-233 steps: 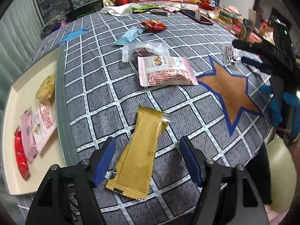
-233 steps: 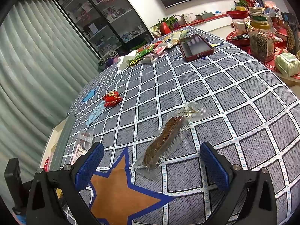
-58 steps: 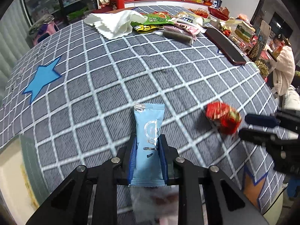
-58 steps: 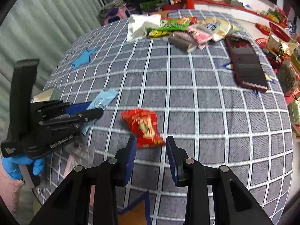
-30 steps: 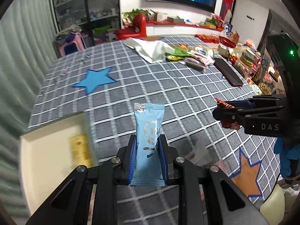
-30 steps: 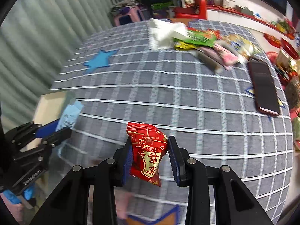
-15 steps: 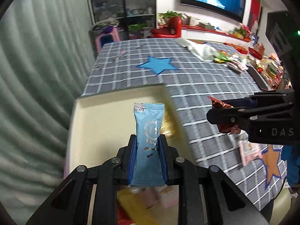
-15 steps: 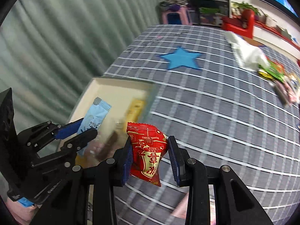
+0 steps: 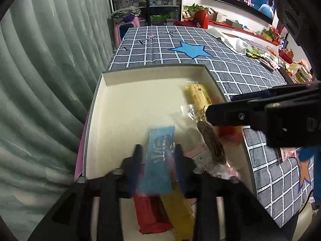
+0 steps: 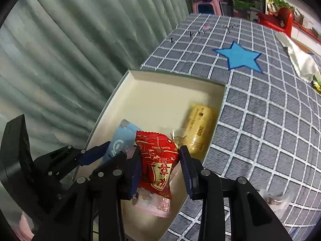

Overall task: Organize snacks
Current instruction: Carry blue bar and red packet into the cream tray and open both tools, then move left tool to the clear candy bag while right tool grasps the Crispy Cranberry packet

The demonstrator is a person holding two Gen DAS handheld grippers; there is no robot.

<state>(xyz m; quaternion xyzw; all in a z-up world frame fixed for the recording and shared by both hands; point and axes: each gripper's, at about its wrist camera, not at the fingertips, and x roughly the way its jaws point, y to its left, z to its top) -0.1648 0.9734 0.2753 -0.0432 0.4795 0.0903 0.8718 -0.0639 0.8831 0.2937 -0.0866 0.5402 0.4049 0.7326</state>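
Note:
The cream tray lies at the table's left edge, and both grippers hang over it. My left gripper has its jaws opening. The light blue packet is blurred between the fingers and no longer pinched. My right gripper is also opening. The red packet sits loose between its pads, with a gap on the right side. From the left wrist, the right gripper shows a red blur under it. The tray holds a yellow packet, a brown clear-wrapped snack, and red and gold packets.
A green-grey curtain hangs close beyond the tray's left side. The checked cloth has a blue star and a white napkin. More snacks lie far right. A clear-wrapped snack rests on the cloth by the tray.
Both grippers moved further over the tray and dipped toward it. Their jaws have spread, and the blue and red packets have come loose from the pads.

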